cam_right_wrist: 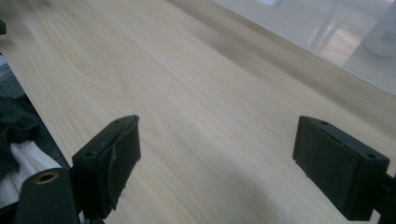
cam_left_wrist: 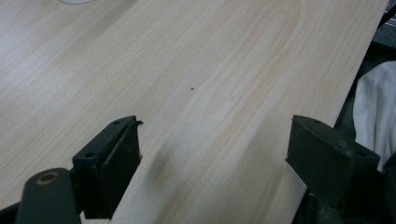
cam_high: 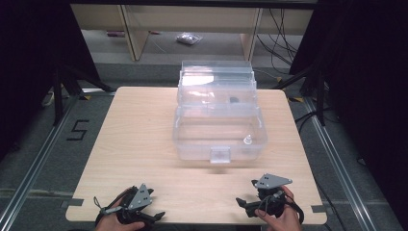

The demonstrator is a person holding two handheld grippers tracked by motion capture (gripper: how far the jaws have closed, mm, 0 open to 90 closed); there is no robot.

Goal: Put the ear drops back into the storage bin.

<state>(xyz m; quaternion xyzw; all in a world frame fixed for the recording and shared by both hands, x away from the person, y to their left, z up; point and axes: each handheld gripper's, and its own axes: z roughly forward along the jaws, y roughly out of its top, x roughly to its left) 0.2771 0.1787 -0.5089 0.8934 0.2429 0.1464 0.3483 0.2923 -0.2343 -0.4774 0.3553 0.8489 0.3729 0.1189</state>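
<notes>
- left gripper (cam_high: 155, 215) low over near edge of the table (cam_high: 144, 125), held in a hand (cam_high: 113, 222); jaws wide apart, nothing between them, bare wood only in the left gripper view (cam_left_wrist: 212, 154)
- right gripper (cam_high: 240, 202) also over near table edge, in the other hand (cam_high: 281, 219); jaws spread wide, nothing between them, bare tabletop between the fingers (cam_right_wrist: 109, 158) in the right gripper view
- clear plastic box (cam_high: 219, 132) sits mid-table, well ahead of both sets of fingertips, nearer the right gripper than the left; neither gripper touches it
- box lid (cam_high: 216, 79) stands open on the box's far side, away from the grippers
- small white bottle-like piece (cam_high: 248, 140) inside box, at its near right part; ahead of right fingers, well apart from them
- small dark item (cam_high: 234, 100) in the lid part, too small to tell what it is
- box wall (cam_right_wrist: 327, 42) shows ahead of the right jaws, upper right in the right gripper view, not touching
</notes>
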